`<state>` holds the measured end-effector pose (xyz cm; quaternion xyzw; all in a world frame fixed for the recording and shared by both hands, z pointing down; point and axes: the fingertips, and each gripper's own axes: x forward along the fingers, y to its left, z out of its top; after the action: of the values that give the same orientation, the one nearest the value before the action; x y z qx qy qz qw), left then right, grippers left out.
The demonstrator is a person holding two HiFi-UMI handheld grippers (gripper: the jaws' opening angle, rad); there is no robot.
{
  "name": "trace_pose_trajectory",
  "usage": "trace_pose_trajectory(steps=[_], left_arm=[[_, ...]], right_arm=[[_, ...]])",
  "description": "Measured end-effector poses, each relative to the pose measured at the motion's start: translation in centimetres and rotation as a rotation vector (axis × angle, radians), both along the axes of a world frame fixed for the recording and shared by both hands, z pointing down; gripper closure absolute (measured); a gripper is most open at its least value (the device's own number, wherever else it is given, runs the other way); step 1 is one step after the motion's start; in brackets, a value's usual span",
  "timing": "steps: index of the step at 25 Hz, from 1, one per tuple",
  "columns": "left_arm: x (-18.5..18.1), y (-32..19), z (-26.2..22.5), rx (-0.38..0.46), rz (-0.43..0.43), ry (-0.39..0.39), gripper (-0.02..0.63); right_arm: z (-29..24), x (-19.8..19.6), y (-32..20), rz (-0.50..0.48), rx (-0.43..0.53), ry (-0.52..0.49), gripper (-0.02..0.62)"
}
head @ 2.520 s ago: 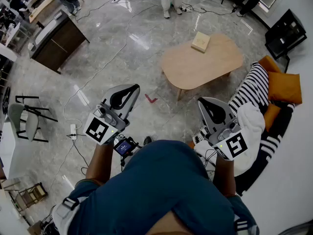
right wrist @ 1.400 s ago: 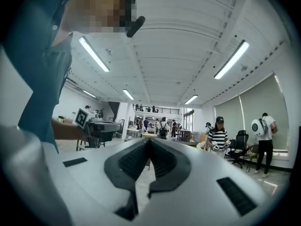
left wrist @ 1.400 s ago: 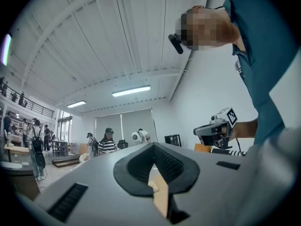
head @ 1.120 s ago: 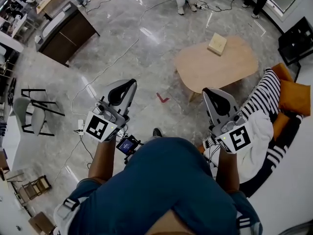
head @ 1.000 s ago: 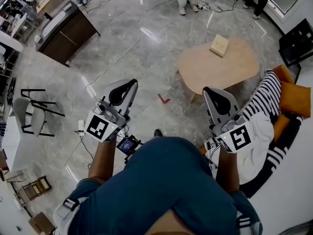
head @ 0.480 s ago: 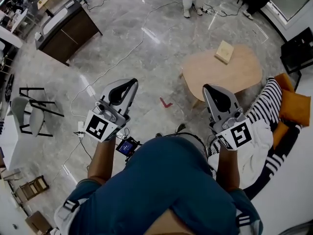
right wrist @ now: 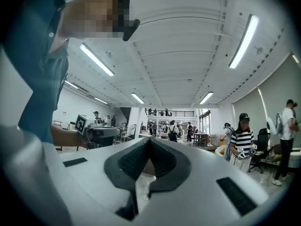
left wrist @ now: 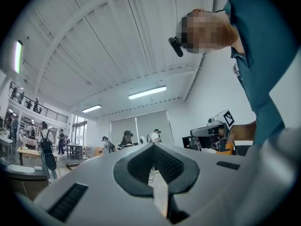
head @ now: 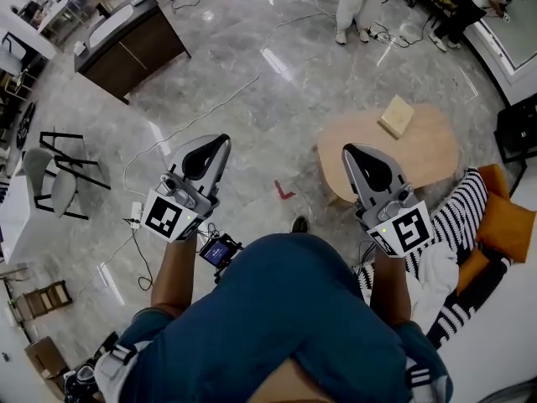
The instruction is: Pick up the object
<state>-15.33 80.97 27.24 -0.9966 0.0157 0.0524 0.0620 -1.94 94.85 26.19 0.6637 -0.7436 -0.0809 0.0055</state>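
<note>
The object, a small tan box (head: 395, 116), lies on a low rounded wooden table (head: 428, 154) at the right of the head view. Both grippers are held out level in front of me, well short of the box. My left gripper (head: 220, 141) hangs over bare marble floor, its jaws together with nothing in them (left wrist: 153, 146). My right gripper (head: 348, 149) shows just before the table's near left edge, its jaws also meeting and empty (right wrist: 149, 140). Neither gripper view shows the box.
A dark wooden cabinet (head: 126, 49) stands at the far left, with a black-framed chair (head: 59, 170) nearer. A striped sofa with an orange cushion (head: 503, 225) lies right of the table. Cables cross the floor, a red mark (head: 284, 191) sits ahead, and people stand beyond (head: 352, 7).
The floor has slid under the view: table and box have come nearer and lower in the picture, now next to the right gripper's tip. Both grippers keep their pose and stay shut.
</note>
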Motion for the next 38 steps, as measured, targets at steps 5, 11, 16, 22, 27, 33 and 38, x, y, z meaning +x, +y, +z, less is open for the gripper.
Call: trace_pose_trajectory(steps=[5,11,16,22,27,33,38], left_arm=[[2.2,-1.6,-0.1,0.022,-0.061,0.0,0.604],[3.2,-3.2,-0.4,0.039,-0.103,-0.022,0.603],[3.1,-7.0,0.4,0.04,-0.115,-0.017,0.603],[3.2,-12.3,0.7,0.022,-0.099,-0.007,0.603],[2.4,-17.1,0.6,0.01,-0.084,0.037,0.603],[1.2,-21.9,1.1,-0.006,-0.077,0.043,0.604],[0.9,-23.7,1.2,-0.015,-0.087,0.031,0.603]], right_arm=[[0.5,2.6,-2.3,-0.066,0.001,0.001,0.581],[0.8,4.2,-4.6,-0.111,0.001,-0.018,0.581],[1.8,4.4,-8.7,-0.124,-0.008,-0.021,0.581],[1.7,4.1,-14.5,-0.121,-0.016,-0.018,0.581],[1.3,2.7,-19.8,-0.117,-0.018,-0.003,0.581],[0.9,1.3,-24.9,-0.12,-0.018,0.008,0.581],[0.9,1.1,-27.3,-0.14,-0.028,0.018,0.581]])
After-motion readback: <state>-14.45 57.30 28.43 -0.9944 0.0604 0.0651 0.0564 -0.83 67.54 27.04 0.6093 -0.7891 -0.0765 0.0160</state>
